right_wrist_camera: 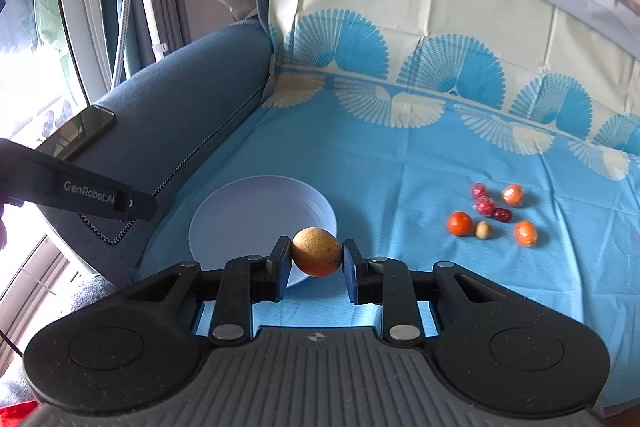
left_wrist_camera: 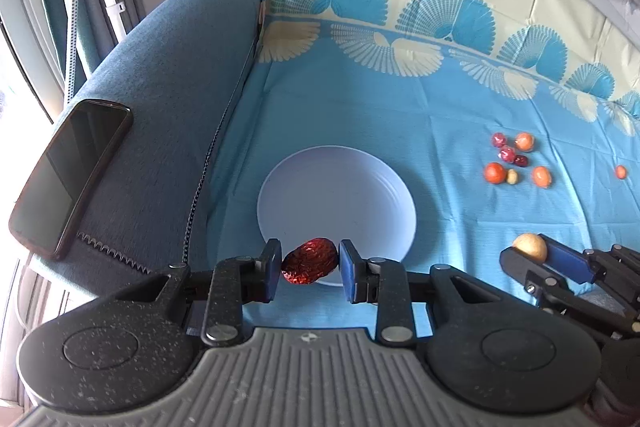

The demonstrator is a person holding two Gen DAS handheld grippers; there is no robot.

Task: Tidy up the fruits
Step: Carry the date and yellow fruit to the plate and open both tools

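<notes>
A blue cloth (left_wrist_camera: pixel 400 131) with a pale fan pattern covers a seat and rises up the backrest behind it. To the left of the white plate (left_wrist_camera: pixel 336 195), which lies on this cloth, runs a padded blue armrest (left_wrist_camera: pixel 168 99), and on the armrest lies a dark phone (left_wrist_camera: pixel 68 175), screen up.

The left gripper (left_wrist_camera: pixel 309 265) hovers over the near rim of the plate, its two blue pads clamped on a wrinkled dark red fruit (left_wrist_camera: pixel 309 262), which hangs above that rim. The right gripper (right_wrist_camera: pixel 316 259) hangs over the plate's near right edge and is clenched on a round tan-orange fruit (right_wrist_camera: pixel 316 251); in the left wrist view it appears just right of the plate.

Well to the right of the plate, a loose cluster of small fruits (right_wrist_camera: pixel 492 213) rests on the cloth: orange ones, dark red ones and one small pale one. One more small orange fruit (left_wrist_camera: pixel 620 171) lies apart, farther right of the plate.
</notes>
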